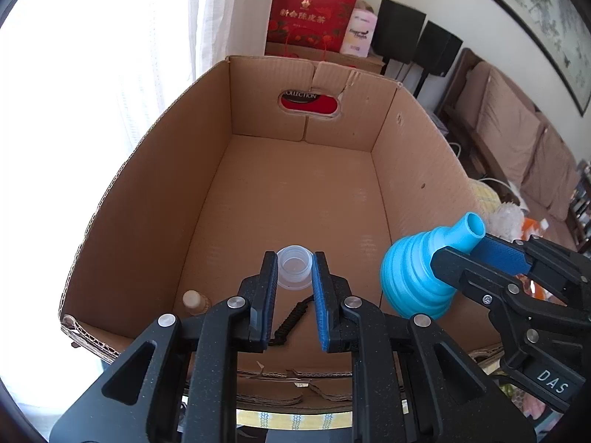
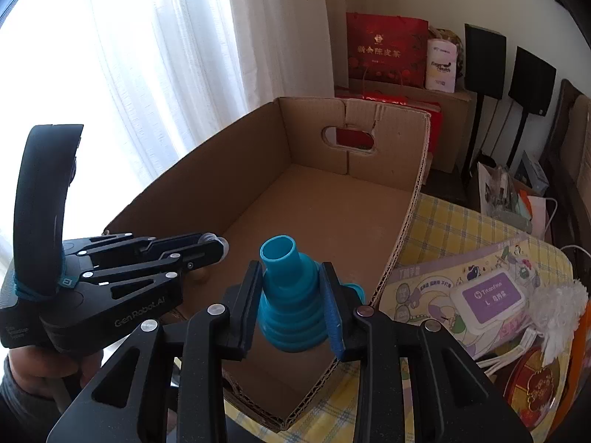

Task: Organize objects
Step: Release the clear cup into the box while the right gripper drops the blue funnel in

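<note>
Funnel (image 2: 290, 295), blue and ribbed, sits clamped between the pads of the right gripper (image 2: 291, 295) above the near right corner of the box (image 2: 406, 217), its long axis tilted, spout up and away toward the far wall, wide mouth down toward the camera. Beside it, over the near end of the box, the left gripper (image 1: 294, 273) pinches a small clear cup (image 1: 294, 265) by its sides, the cup's open mouth facing up. Beneath the left jaws a black cord (image 1: 291, 319) lies on the box floor, and a small pale bottle (image 1: 194, 301) stands in the near left corner. Past these, the floor runs bare to the far wall with its handle cutout, and the box has no lid. Right of the box's corrugated right edge, a yellow checked cloth (image 2: 443, 221) carries a printed sheet (image 2: 424, 288), a wipes pack (image 2: 487, 297) and a white fluffy thing (image 2: 557, 317).
</note>
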